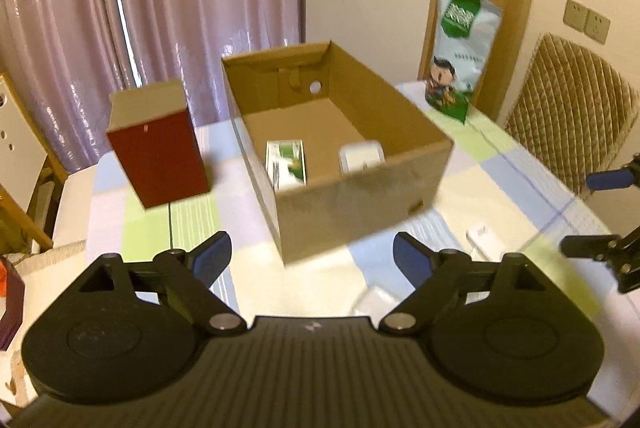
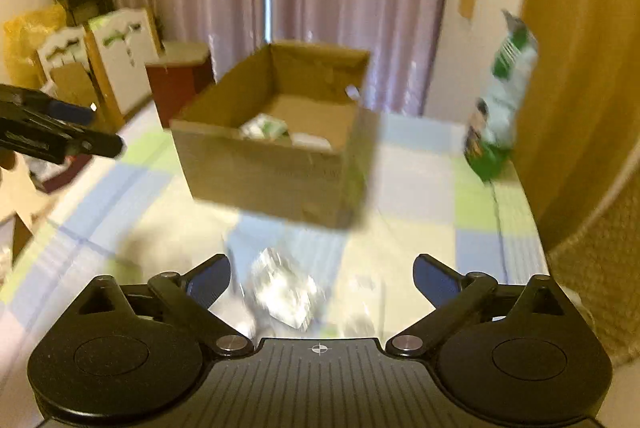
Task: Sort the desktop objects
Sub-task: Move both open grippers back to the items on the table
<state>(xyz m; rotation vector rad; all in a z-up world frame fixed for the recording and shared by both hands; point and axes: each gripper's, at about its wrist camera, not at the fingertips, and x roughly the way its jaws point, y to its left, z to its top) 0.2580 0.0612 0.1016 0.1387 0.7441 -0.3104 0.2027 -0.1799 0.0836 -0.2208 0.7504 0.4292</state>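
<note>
On top of the table with its smooth cloth of pale green, blue and cream squares (image 1: 500, 164) stands a big open brown cardboard box (image 1: 352, 204). Its walls are plain, flat card, and the far wall has a small round hole. Down inside, on the box floor, lie a flat green and white packet (image 1: 286, 164) at about 9 o'clock and a smooth white square thing (image 1: 362, 156) at about 3 o'clock, a little apart.

At 9 o'clock from the big box stands a dark red box with a tan card top (image 1: 158, 148), close by but not touching. At 2 o'clock from the big box a tall shiny white and green bag with a cartoon figure (image 1: 460, 56) stands upright near the far table edge.

The left gripper (image 1: 312, 258) hangs above the table, just in front of the big box. Its two blue-tipped black fingers are spread wide with nothing between them. Near its right finger lies a small flat white thing (image 1: 484, 240) on the cloth, and a pale blurry one (image 1: 374, 302) sits closer in.

The right gripper (image 2: 322, 276) is also spread wide and holds nothing. Below the gap between its fingers lies a crinkly, shiny, clear wrapper (image 2: 282, 292) on the cloth, too blurred to tell more. At 3 o'clock in the left view is a padded tan chair back (image 1: 572, 116).
</note>
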